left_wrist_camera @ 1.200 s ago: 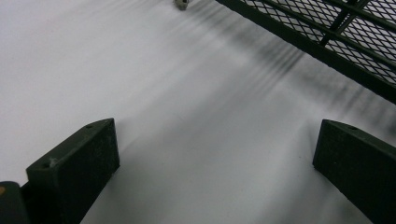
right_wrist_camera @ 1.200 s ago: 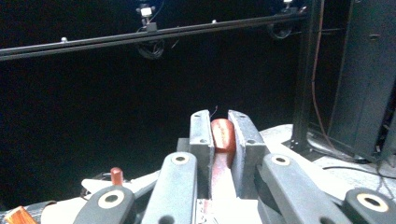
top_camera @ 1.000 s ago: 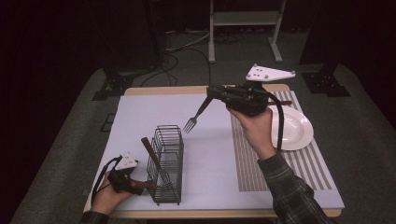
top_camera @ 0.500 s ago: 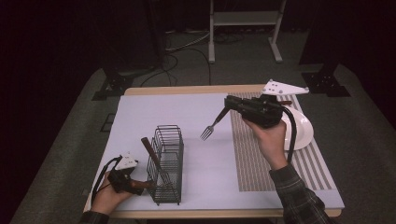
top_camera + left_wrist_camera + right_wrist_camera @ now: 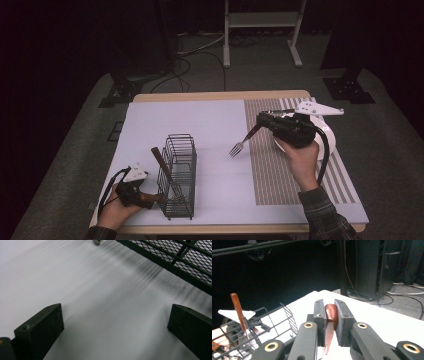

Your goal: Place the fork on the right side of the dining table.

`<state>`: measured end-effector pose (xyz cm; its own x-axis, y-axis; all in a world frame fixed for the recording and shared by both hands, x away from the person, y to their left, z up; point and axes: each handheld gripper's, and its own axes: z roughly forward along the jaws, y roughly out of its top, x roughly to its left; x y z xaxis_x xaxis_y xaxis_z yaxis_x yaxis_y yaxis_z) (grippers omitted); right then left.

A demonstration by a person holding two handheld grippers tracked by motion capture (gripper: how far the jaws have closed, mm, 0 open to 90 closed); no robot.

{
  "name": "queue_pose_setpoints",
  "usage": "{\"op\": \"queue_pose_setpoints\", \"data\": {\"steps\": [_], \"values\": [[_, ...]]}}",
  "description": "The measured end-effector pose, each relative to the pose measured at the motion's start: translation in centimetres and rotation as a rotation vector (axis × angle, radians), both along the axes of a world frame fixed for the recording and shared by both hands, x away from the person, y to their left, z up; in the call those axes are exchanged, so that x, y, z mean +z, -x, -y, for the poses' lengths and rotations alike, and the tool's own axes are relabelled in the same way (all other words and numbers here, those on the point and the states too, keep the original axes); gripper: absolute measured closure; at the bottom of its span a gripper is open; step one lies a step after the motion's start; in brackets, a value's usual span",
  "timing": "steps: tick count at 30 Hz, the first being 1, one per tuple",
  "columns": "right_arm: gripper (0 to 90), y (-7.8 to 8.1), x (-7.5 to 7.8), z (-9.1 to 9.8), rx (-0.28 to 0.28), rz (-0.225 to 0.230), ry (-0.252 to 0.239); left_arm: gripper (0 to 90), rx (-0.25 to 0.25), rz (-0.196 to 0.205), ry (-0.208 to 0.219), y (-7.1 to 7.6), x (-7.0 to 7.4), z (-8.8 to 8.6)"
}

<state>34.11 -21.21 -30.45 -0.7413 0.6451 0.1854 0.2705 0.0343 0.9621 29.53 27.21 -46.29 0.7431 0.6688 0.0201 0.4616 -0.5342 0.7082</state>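
Right tongs (image 5: 261,121) are clamped on the reddish-brown handle of a silver metal fork (image 5: 242,141), tines pointing down-left just above the desk (image 5: 210,117), near the edge of the striped grey placemat (image 5: 267,165); left tongs (image 5: 145,198) rest spread wide on the desk with nothing between them, right beside the black wire mesh cutlery basket (image 5: 177,175), which has a brown-handled utensil (image 5: 161,162) leaning in it, maybe a knife, hard to say from here. If the fork's headed for the basket, I'd carry it across, tip it upright over an open compartment, and lower it tines first before letting go; the left one could steady the basket. Right hand (image 5: 300,157) grips from above with the forearm coming in from the lower right, in front of the white round plate (image 5: 327,132); left hand (image 5: 115,210) sits low at the near corner.
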Motion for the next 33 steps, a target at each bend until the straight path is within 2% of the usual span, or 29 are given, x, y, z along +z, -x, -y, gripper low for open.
{"op": "queue_pose_setpoints", "data": {"steps": [11,20,33], "values": [[80.3,1.1,-1.0,3.0,-0.068,-0.043,-0.015,0.0,0.001,-0.001,0.002,0.0,0.0,0.0],[80.3,2.2,-1.5,5.0,-0.117,-0.049,-0.014,0.0,0.001,-0.002,0.001,0.0,0.0,0.0],[80.2,3.8,-2.4,8.2,-0.200,-0.089,-0.021,0.0,0.001,-0.001,0.001,0.0,0.0,0.0]]}}
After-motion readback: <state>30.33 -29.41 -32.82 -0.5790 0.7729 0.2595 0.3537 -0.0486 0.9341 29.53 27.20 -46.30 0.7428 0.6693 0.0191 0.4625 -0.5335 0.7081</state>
